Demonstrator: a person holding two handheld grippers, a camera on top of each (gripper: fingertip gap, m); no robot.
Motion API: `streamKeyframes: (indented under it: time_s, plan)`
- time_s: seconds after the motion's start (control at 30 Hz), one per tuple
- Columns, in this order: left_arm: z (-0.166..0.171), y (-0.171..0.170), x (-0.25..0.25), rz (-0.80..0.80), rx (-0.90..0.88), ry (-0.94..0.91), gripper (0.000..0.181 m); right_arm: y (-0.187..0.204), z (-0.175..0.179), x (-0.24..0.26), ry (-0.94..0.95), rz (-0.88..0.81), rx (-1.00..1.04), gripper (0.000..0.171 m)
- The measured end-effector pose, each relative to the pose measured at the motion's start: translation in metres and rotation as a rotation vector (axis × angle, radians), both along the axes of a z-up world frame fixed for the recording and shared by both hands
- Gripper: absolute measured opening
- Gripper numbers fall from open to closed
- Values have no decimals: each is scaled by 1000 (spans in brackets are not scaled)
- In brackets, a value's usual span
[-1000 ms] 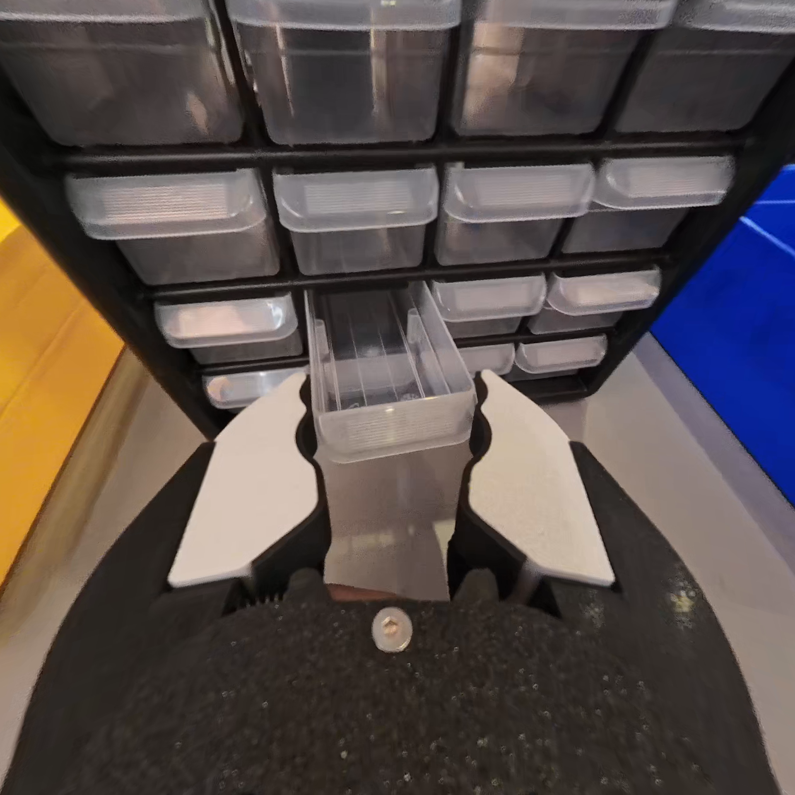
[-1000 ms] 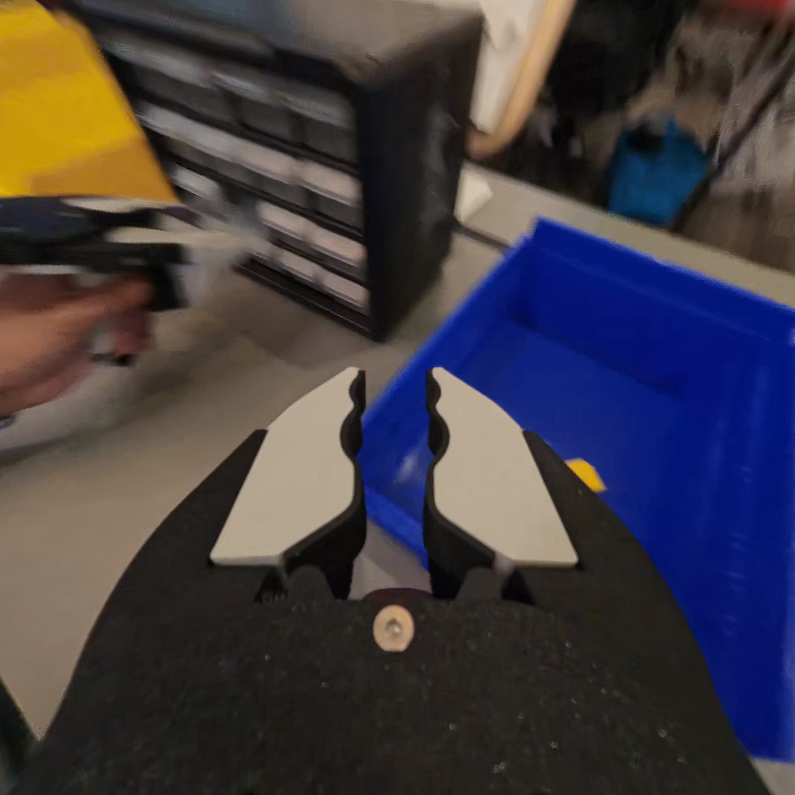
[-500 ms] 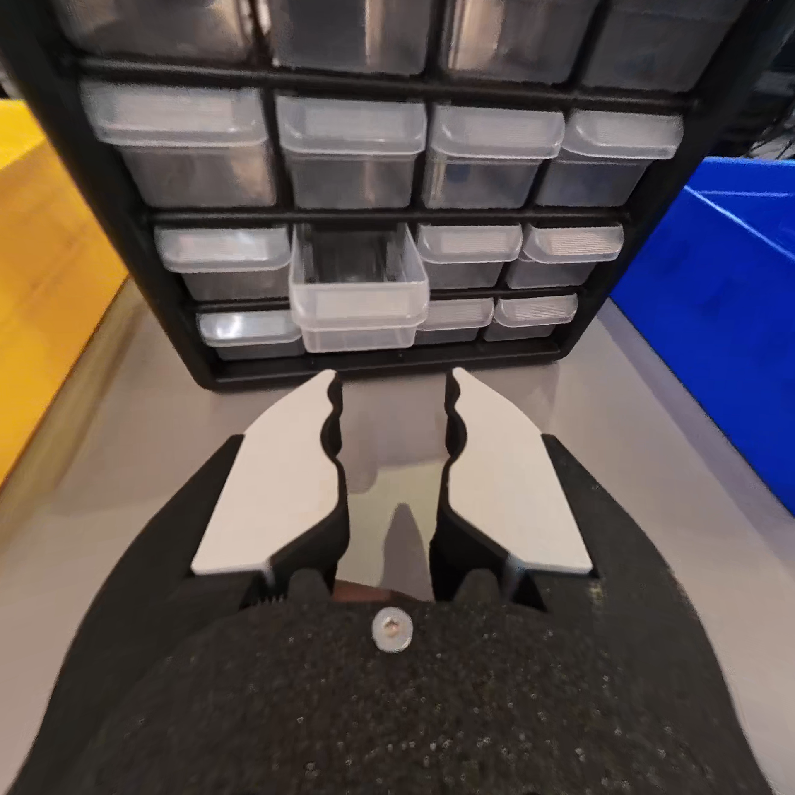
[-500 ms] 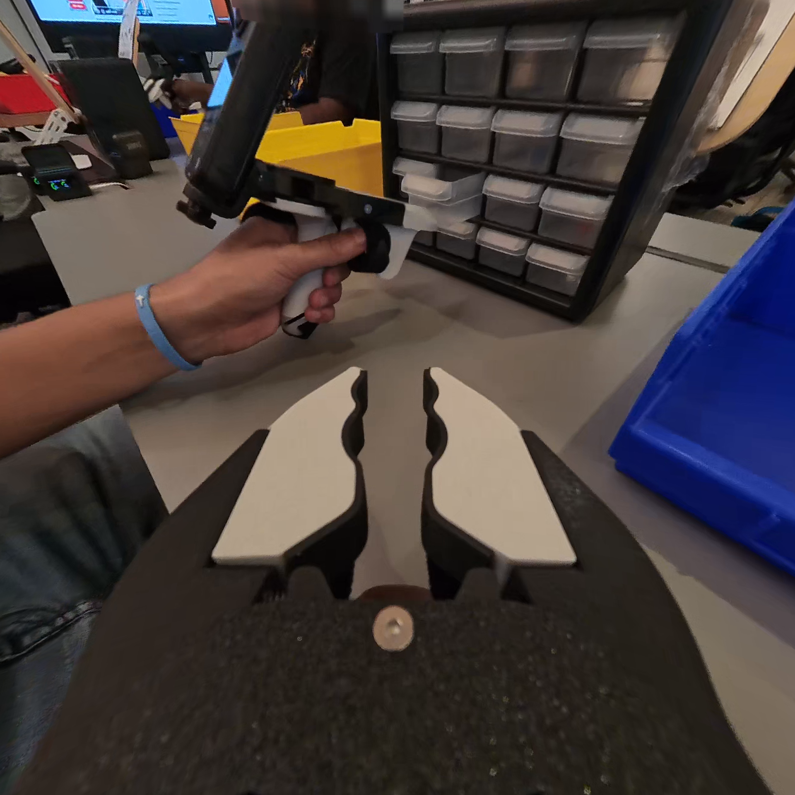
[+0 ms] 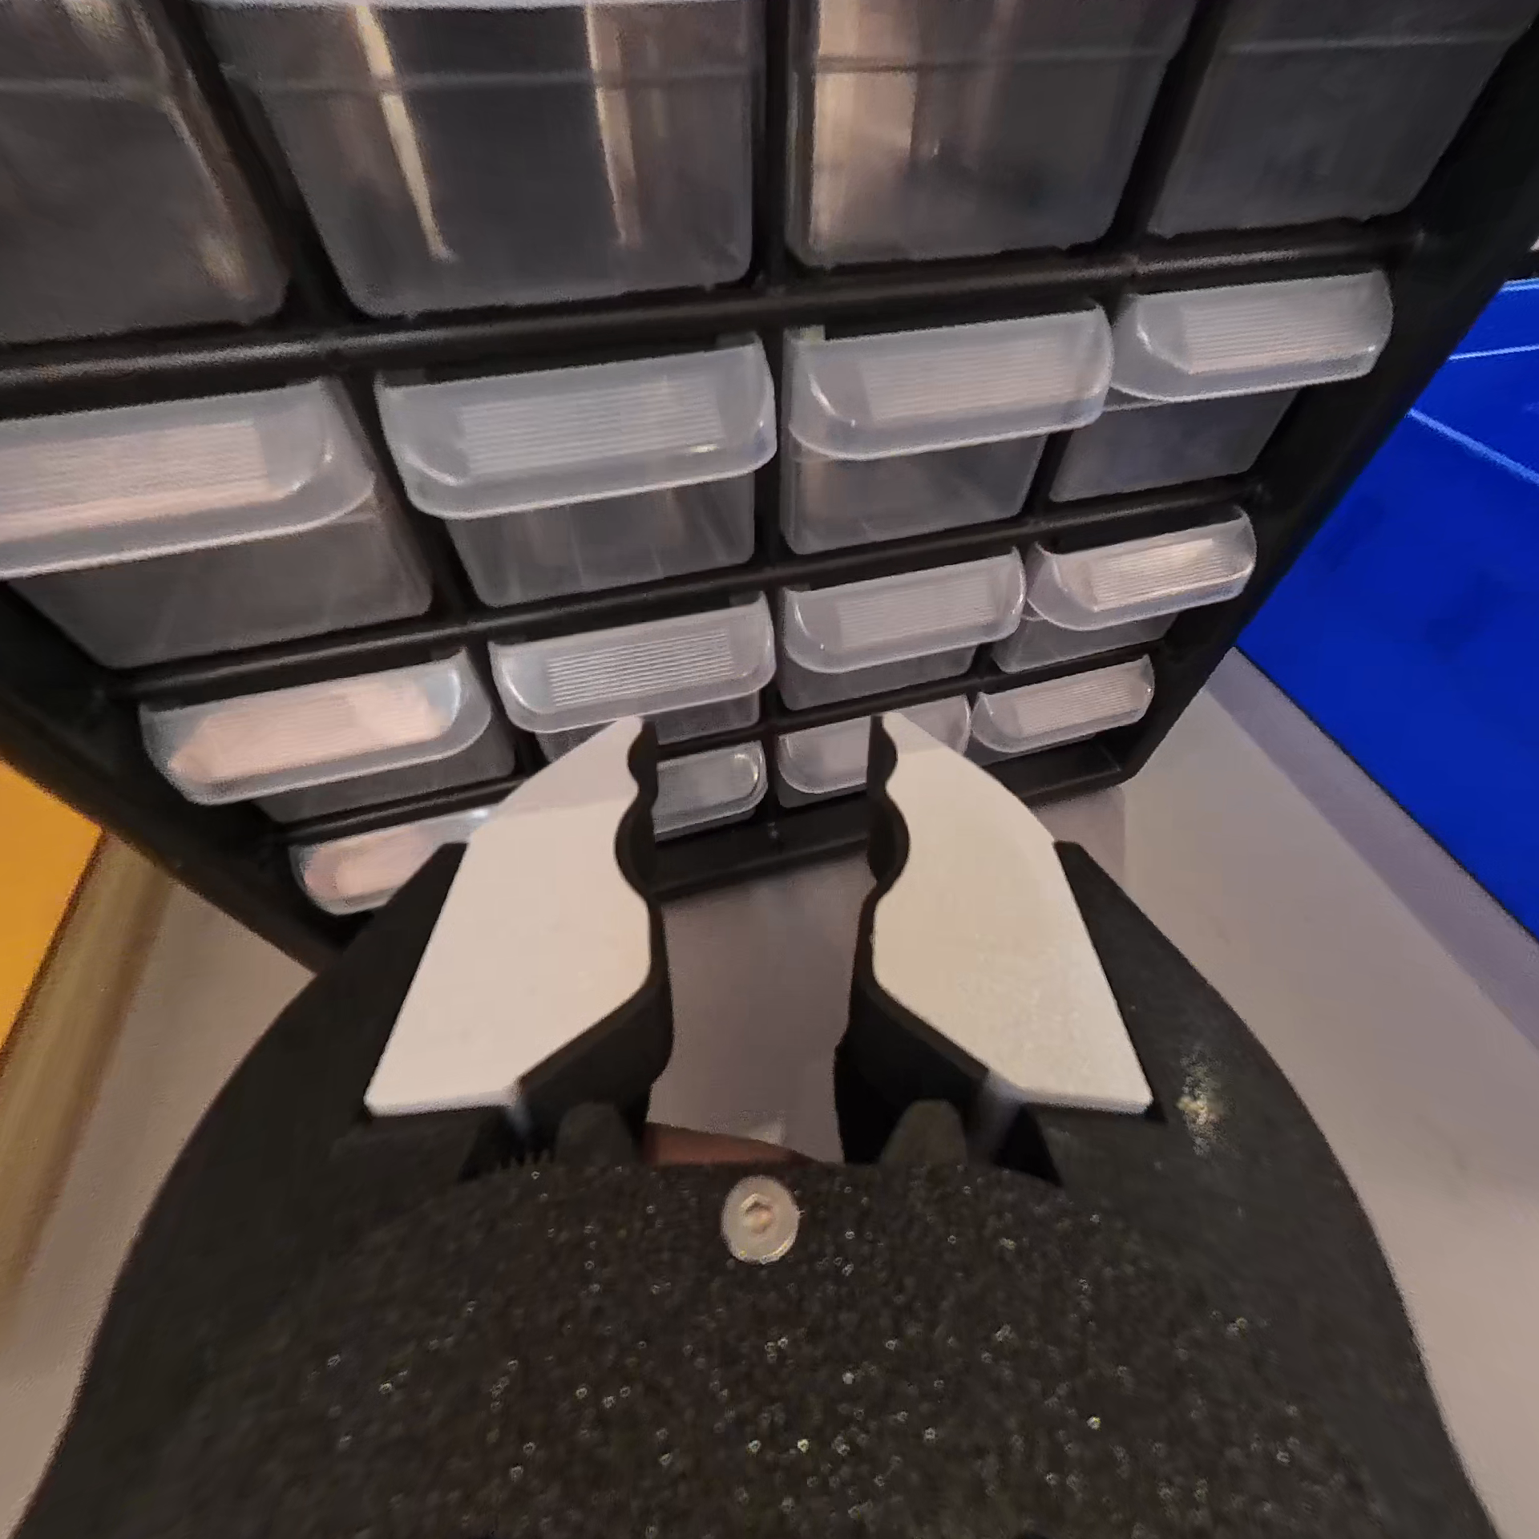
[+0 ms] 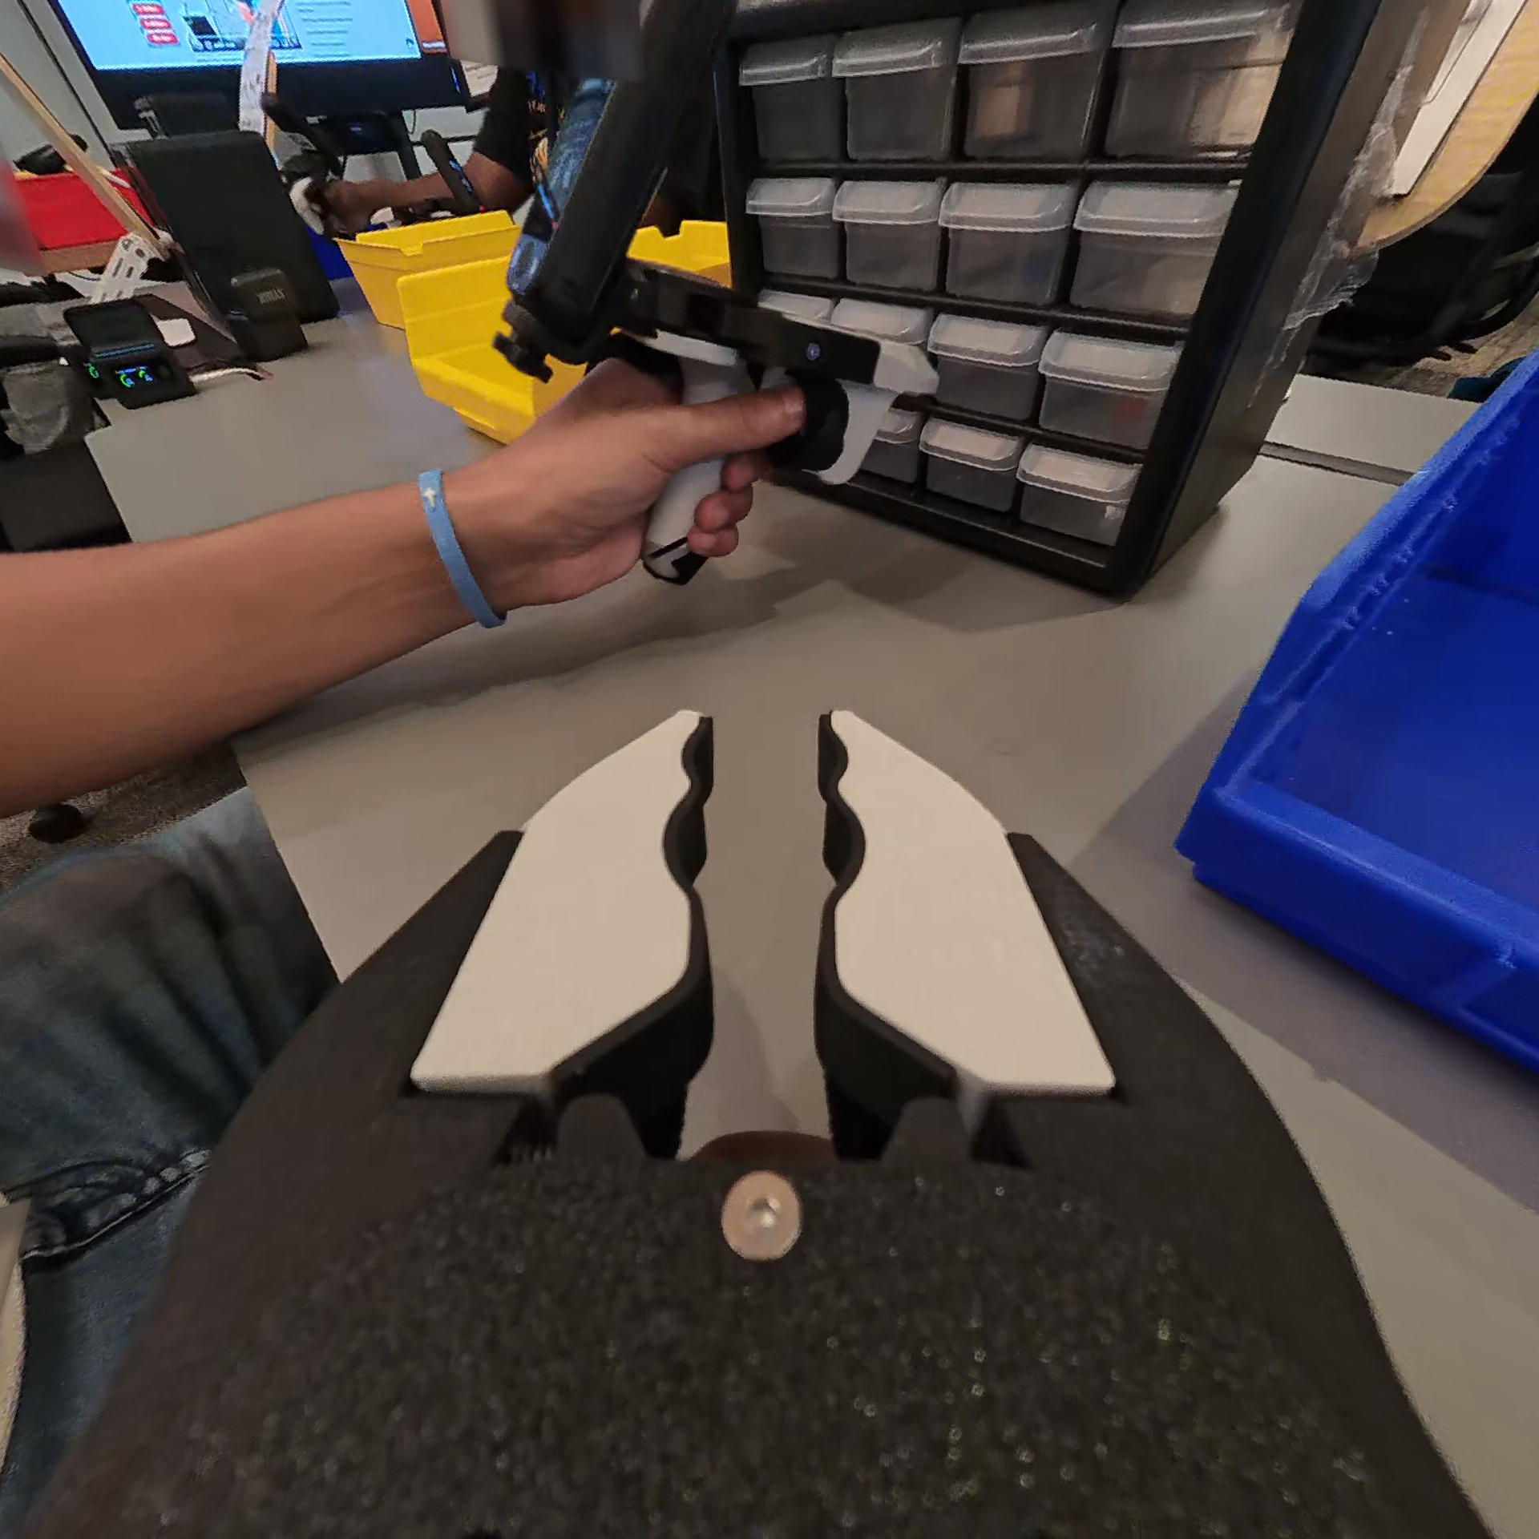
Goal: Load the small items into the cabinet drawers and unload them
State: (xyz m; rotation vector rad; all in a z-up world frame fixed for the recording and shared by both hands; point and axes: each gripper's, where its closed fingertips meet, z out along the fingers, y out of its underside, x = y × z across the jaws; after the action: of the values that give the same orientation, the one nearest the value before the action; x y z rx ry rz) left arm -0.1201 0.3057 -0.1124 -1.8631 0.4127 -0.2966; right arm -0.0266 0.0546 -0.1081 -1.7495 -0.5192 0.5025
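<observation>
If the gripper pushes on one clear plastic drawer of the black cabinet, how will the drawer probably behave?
The clear plastic drawer probably slides easily: it sits in a slot of the black cabinet frame. It looks thin-walled and apparently empty, so likely light. Its glossy lip may feel slippery between the open left gripper's smooth fingers.

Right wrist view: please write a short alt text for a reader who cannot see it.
An open, empty right hand-held gripper hovers over a grey table. Ahead, a person's hand holds the left hand-held gripper against the clear plastic drawers of a black cabinet. A blue plastic bin stands on the right.
</observation>
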Motion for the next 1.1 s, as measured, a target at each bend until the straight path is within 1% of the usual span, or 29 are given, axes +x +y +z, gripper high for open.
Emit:
streamKeyframes:
  time_s: [0.2,0.27,0.33,0.4,0.43,0.53,0.6,0.67,0.73,0.83,0.93,1.1]
  plan:
    - [-5,2,2,-14,12,56,49,1,-1,2,7,-2,-9,23]
    - [-10,-5,-1,-6,-14,60,49,2,0,4,19,-7,-11,23]
    - [-14,-18,-4,-3,-58,8,48,2,1,7,33,-11,-11,23]
    - [-8,-35,3,-35,-90,-131,46,2,1,8,45,-13,-18,23]
    - [1,-45,10,-71,-89,-228,44,3,1,8,51,-13,-21,23]
    - [44,-68,34,-221,-73,-604,44,3,1,7,65,-5,-26,23]
    - [67,-69,39,-269,-81,-823,44,2,1,5,61,-2,-24,23]
    - [72,-56,40,-240,-122,-957,45,1,1,5,49,-2,-18,23]
    - [71,-44,45,-236,-169,-1049,50,0,2,5,43,-2,-13,23]
    - [74,-29,42,-202,-158,-1148,50,0,1,7,47,-5,-15,23]
    - [79,-20,38,-187,-125,-1199,50,1,2,9,61,-7,-20,23]
    - [86,-15,35,-201,-97,-1226,50,2,2,8,77,1,-28,23]
